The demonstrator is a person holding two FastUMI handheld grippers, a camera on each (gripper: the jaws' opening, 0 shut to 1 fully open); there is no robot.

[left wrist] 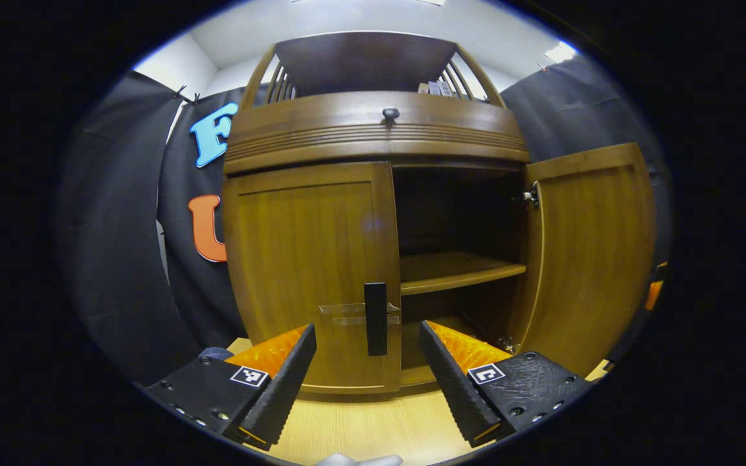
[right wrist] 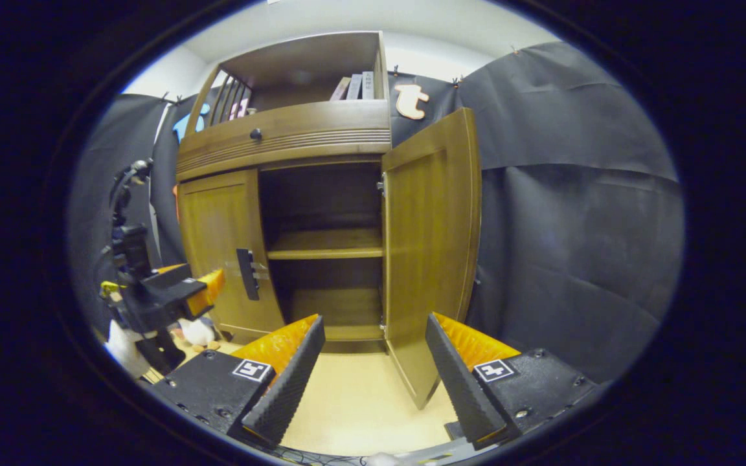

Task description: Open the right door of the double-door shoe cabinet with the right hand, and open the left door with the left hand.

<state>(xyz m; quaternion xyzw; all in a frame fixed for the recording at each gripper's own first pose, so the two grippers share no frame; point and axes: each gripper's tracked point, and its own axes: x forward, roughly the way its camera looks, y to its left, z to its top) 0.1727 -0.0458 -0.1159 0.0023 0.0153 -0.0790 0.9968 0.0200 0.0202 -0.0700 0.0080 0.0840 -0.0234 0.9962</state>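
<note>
black cloth walled the booth behind a wooden shoe cabinet (left wrist: 373, 136) that stood on a pale wood floor (right wrist: 360, 401). you already had the right door (right wrist: 431, 259) swung well out, and it showed a dark interior with one shelf (right wrist: 324, 244) across the middle. that half of the job looked done.

the left door (left wrist: 308, 259) was shut flush, its black handle (left wrist: 375, 318) upright near the inner edge. your left gripper (left wrist: 368, 372) was aimed straight at that handle, jaws wide with nothing between them, the handle framed in the gap but not yet touched. in the right gripper view it hung near the left door, low and to the side.

your right gripper (right wrist: 374, 369) sat back from the cabinet, jaws wide and empty too, pointing at the open compartment beside the right door's lower edge.

what was left, by my reading: close on the handle and pull the left door open.
</note>
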